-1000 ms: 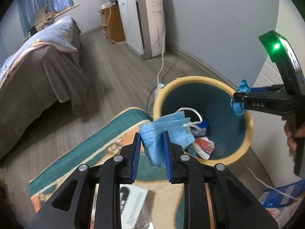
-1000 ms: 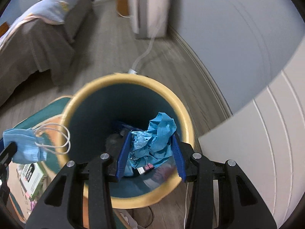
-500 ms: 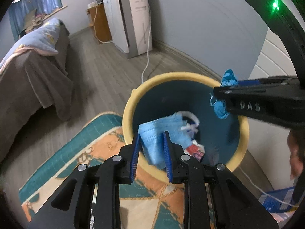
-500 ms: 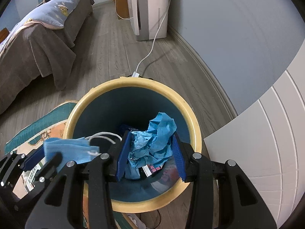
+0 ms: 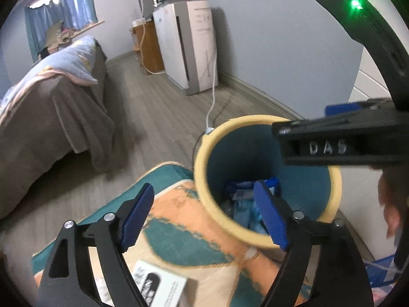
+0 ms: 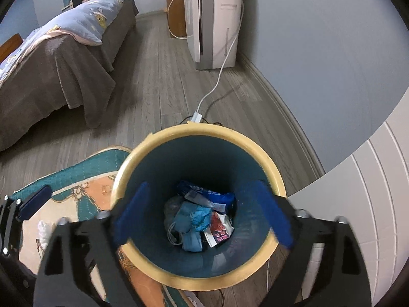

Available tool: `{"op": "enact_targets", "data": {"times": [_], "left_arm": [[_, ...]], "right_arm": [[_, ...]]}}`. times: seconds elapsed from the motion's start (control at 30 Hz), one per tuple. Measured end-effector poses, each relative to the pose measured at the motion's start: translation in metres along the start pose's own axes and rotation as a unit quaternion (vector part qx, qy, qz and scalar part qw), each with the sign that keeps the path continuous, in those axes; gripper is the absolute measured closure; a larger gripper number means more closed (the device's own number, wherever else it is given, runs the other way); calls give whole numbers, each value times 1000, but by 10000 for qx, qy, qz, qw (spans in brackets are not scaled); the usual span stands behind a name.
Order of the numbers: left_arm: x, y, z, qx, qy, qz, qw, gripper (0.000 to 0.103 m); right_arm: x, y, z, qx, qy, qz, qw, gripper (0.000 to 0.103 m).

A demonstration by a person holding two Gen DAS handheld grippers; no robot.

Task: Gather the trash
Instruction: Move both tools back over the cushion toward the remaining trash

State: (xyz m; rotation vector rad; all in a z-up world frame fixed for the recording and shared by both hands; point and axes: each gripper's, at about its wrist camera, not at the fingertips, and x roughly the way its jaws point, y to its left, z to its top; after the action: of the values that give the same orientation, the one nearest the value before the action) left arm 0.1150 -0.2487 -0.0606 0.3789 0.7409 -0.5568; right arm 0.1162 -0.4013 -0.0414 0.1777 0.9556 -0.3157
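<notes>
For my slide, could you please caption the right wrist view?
Right gripper opening, empty, above bin holding face mask and crumpled wrappers.

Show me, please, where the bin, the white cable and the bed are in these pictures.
bin (image 6: 196,130): right wrist view, far side of its yellow rim.
white cable (image 6: 217,84): right wrist view, the stretch lying on the wood floor.
bed (image 5: 51,117): left wrist view, the brown cover hanging over its side.

Both wrist views angled downward, close above shared bin (image 5: 263,240) (image 6: 196,280)
</notes>
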Motion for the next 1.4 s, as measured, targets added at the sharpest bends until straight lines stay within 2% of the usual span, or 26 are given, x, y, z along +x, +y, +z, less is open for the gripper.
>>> {"op": "enact_targets", "data": {"times": [0.27, 0.53, 0.63, 0.7, 0.83, 0.93, 1.0, 1.07, 1.17, 1.27, 1.4], "left_arm": [[-57, 32, -15, -119, -163, 352, 9992, 13], [-128, 77, -42, -668, -237, 693, 9951, 8], [-151, 94, -58, -877, -164, 804, 9928, 7], [-163, 103, -69, -1022, -111, 890, 9907, 7], [-187, 117, -94, -1315, -95, 1029, 9859, 6], [-194, 122, -111, -1514, -59, 1107, 9822, 6], [-194, 126, -125, -1607, 27, 1164, 9801, 6], [-192, 128, -134, -1591, 140, 1269, 9790, 6], [-192, 137, -148, -1626, 217, 1412, 9763, 6], [-192, 144, -159, -1669, 245, 1531, 9737, 6], [-180, 150, -173, -1900, 509, 1439, 9698, 6]], "right_arm": [[-37, 25, -6, -189, -195, -57, 9996, 6], [-81, 51, -27, 44, -392, 406, 9984, 6], [-92, 65, -39, 52, -423, 216, 9989, 6], [-98, 75, -46, -35, -459, 129, 9989, 6], [-102, 101, -64, -444, -403, 347, 9976, 6], [-110, 126, -78, -942, -499, 490, 9931, 6], [-117, 140, -88, -1233, -646, 430, 9893, 6], [-121, 146, -94, -1284, -765, 407, 9879, 6], [-118, 149, -102, -1277, -683, 418, 9886, 6], [-117, 158, -109, -1547, -666, 326, 9852, 6], [-116, 159, -111, -1391, -524, 779, 9858, 6]]}}
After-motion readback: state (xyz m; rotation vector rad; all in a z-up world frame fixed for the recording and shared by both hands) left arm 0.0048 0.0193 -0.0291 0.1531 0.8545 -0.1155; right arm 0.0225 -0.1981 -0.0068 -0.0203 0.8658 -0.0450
